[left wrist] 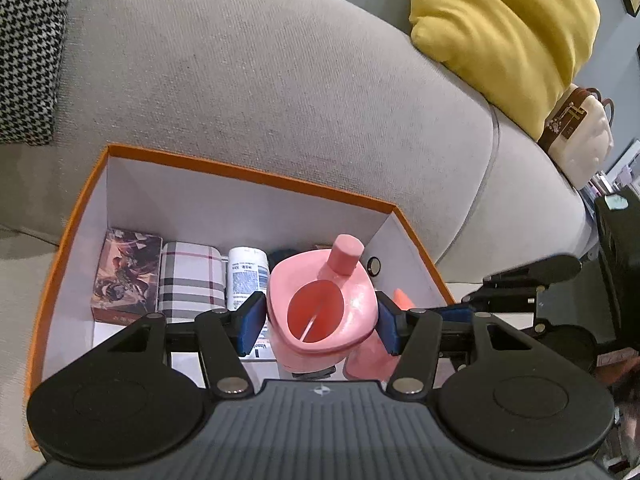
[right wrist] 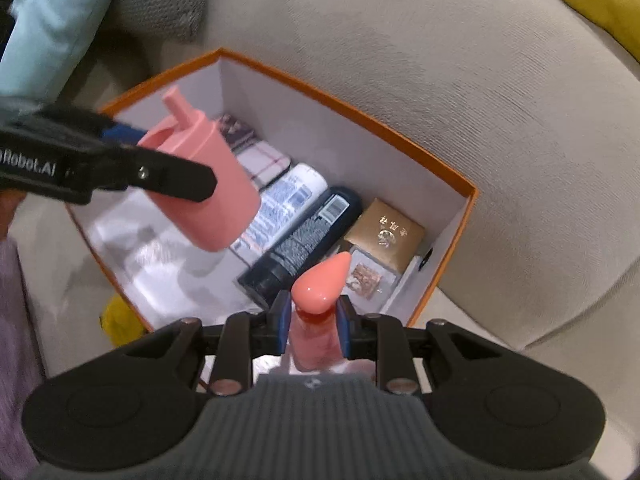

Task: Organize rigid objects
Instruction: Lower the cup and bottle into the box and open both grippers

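Pink container (left wrist: 322,308) between left jaws, seemingly clamped, over orange box (left wrist: 256,174).

Pink bottle (left wrist: 322,312) tilted above orange box (left wrist: 248,174)

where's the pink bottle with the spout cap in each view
Left wrist view: the pink bottle sits low centre, seen bottom-on, clamped between the left gripper fingers, over the orange box.
Right wrist view: the same bottle is upper left, tilted, spout up, above the box.
Shared landmark: the white tube with blue print lying in the box.
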A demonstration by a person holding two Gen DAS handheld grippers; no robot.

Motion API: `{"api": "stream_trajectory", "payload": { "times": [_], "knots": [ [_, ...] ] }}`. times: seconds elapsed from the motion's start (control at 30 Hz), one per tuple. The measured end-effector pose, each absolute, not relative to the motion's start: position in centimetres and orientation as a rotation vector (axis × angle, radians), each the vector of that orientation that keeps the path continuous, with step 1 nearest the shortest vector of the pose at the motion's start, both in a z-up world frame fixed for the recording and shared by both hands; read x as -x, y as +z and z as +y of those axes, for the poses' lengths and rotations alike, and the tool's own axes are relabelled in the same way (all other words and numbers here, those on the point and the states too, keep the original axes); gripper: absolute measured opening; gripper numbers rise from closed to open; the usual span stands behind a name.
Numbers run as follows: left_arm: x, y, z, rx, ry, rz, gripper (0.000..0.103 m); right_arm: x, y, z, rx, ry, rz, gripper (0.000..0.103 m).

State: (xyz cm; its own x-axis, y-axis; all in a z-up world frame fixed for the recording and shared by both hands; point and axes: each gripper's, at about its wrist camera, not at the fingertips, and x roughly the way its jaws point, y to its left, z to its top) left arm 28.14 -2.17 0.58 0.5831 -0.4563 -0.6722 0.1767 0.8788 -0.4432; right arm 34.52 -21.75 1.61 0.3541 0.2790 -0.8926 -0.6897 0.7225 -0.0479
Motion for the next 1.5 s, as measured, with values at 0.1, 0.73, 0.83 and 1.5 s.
{"api": "stream_trajectory", "payload": {
  "times": [0.1, 0.73, 0.83, 1.5],
  "knots": [
    [-28.2, 0.4, -2.4, 0.350, -0.384, 0.891, 0.065, -34.1, 1.6, -21.6, 0.613, 0.678, 1.004, 0.025],
    [-30.9, -1.5, -8.5, 0.400, -0.488, 1.198, 0.065, -33.0, 6.0, -29.3, 0.081, 0.357, 0.756, 0.039],
    [-31.4, -2.1, -9.8, 0.369, -0.492, 1.248, 0.065, -32.8, 5.2, -30.1, 0.040, 0.320, 0.766, 0.039],
    [-31.6, -2.9, -12.4, 0.349, -0.497, 1.309, 0.074, -30.6, 3.2, -31.6, -0.057, 0.280, 0.798, 0.043]
  ]
}}
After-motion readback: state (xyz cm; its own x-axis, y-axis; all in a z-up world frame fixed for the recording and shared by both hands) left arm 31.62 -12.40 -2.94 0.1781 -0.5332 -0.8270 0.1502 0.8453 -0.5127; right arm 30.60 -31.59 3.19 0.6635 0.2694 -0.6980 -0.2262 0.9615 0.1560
